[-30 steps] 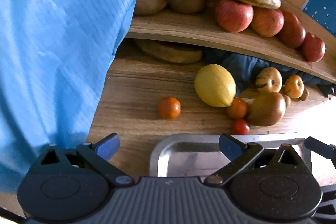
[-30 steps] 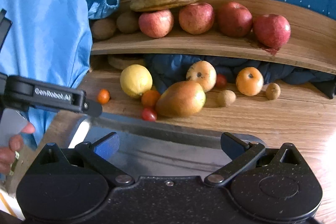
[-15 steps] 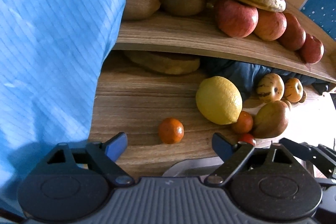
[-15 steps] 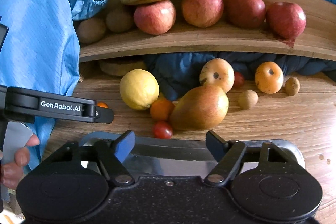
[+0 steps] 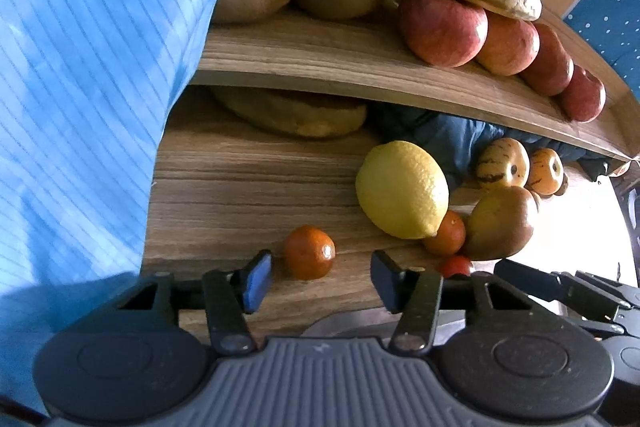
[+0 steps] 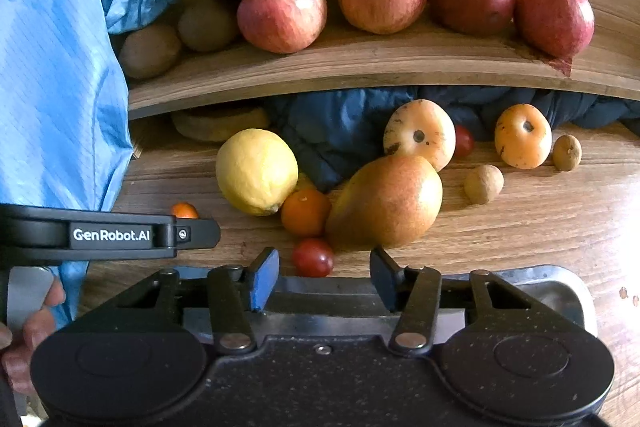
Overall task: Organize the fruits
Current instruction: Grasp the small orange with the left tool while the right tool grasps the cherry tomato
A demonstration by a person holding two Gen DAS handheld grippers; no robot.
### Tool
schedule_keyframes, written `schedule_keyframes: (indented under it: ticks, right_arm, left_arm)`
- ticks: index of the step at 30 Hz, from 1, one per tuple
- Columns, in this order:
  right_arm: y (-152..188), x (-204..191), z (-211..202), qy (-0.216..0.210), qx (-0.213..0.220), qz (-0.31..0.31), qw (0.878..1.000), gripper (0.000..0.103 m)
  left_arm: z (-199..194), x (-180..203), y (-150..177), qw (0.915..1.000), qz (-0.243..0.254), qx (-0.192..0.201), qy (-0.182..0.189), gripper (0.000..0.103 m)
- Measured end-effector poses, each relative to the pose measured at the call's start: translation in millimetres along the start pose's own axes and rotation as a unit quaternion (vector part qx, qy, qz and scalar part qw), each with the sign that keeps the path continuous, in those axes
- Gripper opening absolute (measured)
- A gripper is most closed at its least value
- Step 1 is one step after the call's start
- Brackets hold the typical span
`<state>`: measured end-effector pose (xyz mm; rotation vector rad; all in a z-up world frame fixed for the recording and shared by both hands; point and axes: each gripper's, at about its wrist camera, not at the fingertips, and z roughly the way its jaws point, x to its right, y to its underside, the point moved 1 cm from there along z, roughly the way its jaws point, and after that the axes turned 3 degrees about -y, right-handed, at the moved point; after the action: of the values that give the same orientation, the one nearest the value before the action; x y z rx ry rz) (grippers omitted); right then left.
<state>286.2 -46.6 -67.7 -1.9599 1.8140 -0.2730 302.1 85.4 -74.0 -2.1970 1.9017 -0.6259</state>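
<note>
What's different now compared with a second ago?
Both tongs came closer to the fruit and have just been narrowing. The left tongs now flank the small orange, the right tongs the cherry tomato; neither is gripped. The fruit itself has not moved.

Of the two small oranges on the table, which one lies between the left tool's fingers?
The lone small orange left of the lemon, apart from the pile; the other orange is wedged between lemon and pear.
</note>
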Motion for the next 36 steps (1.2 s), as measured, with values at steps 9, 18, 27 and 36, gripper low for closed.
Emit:
schedule_keyframes:
  ticks: [9,18,27,36]
  right_arm:
    - [-4,-4,4,0.007,-0.019,0.009,1.000,0.051]
    - [-8,-5,8,0.014,-0.031,0.019,0.999,0.048]
    - [-13,1,25,0.008,-0.060,0.045,0.997,0.035]
    - [-10,7,20,-0.009,-0.053,0.058,0.997,0.025]
  left_arm:
    - [-1,-6,-2,0.9999,-0.007,0.003,0.010,0.037]
    - [2,-5,-4,0.9998,-0.009,0.006,0.017,0.032]
    - [5,-4,-5,0.9997,-0.010,0.008,0.022,0.031]
    - [0,-1,-2,0.9997,-0.010,0.009,0.020,0.030]
